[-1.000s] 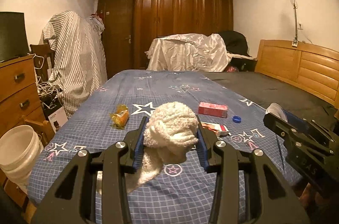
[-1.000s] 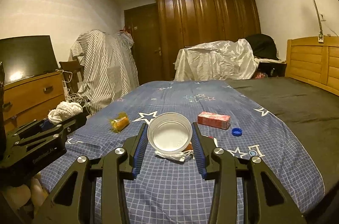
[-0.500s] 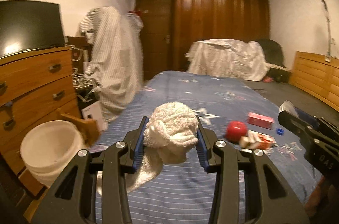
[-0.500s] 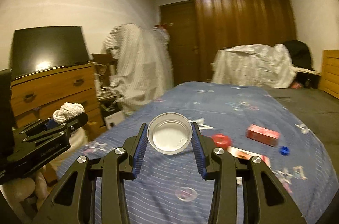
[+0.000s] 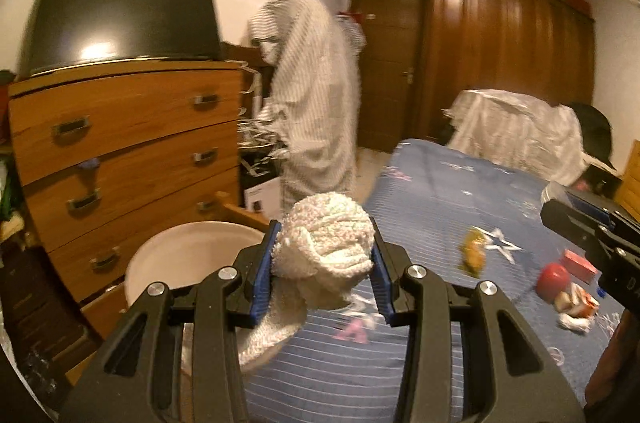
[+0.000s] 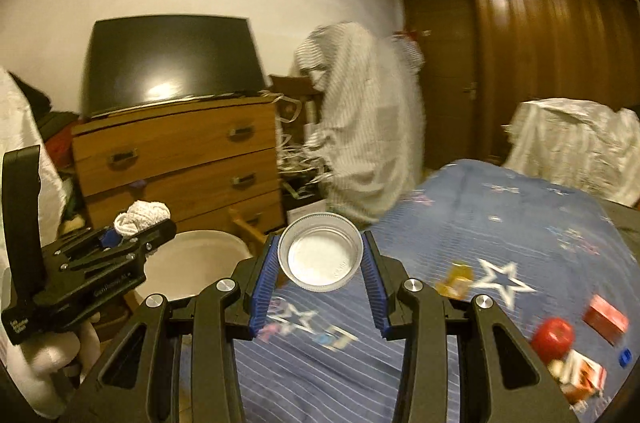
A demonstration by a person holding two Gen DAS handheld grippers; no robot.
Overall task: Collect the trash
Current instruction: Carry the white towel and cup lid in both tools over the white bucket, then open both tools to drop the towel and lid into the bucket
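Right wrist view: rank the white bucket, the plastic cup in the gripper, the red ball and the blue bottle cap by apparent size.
1. White bucket, though partly hidden.
2. Plastic cup, enlarged by nearness to the camera, held in the right hand-held gripper.
3. Red ball.
4. Blue bottle cap.

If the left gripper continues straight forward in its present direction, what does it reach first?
Probably the striped cloth cover beyond the bed corner; depth is unclear. The left gripper, holding the white towel, points past the white bucket.

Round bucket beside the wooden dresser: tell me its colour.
White, plain inside and out. The round bucket shows best in the left wrist view.
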